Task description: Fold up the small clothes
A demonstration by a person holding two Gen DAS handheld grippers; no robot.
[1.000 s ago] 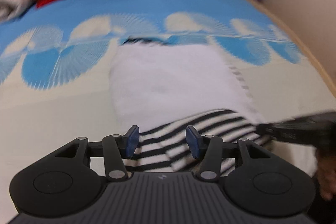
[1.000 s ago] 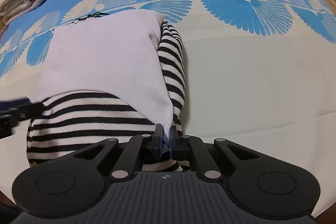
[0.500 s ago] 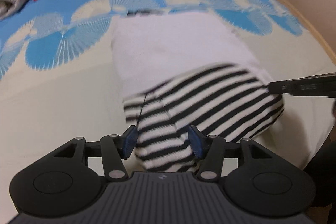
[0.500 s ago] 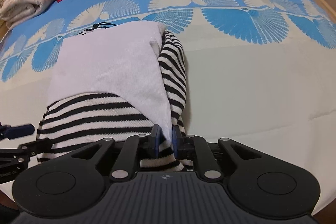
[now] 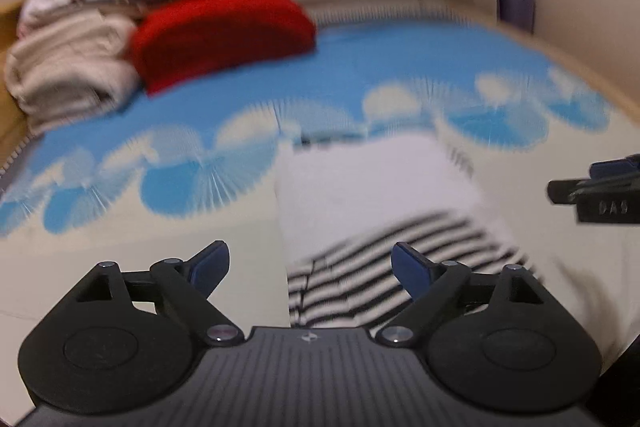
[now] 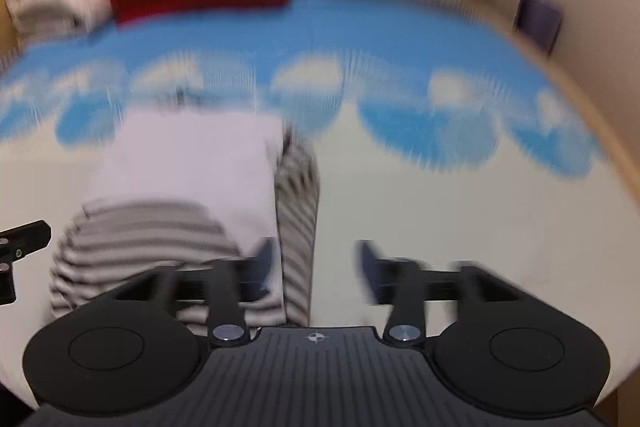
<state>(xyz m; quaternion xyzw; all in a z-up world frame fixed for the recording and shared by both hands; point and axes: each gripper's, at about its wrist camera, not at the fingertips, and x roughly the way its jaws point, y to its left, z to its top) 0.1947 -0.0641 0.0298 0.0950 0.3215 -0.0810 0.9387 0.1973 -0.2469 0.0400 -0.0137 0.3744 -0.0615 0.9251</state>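
Observation:
A small white garment with black-and-white striped sleeves (image 5: 384,211) lies folded on the bed; in the right wrist view it (image 6: 192,179) sits left of centre. My left gripper (image 5: 310,265) is open and empty, above the garment's near left edge. My right gripper (image 6: 316,263) is open and empty, its left finger over the striped sleeve (image 6: 298,227) at the garment's right edge. Both views are motion-blurred. The right gripper's tip shows at the right of the left wrist view (image 5: 596,187).
The bedspread (image 5: 400,67) is blue with white fan shapes, cream near me. A red folded item (image 5: 224,35) and beige folded towels (image 5: 68,67) lie at the far left. A wall and wooden bed edge (image 6: 576,95) run along the right.
My right gripper opened and let go of the garment's edge. My left gripper opened wider. Both grippers lifted and tilted up, so the far room shows.

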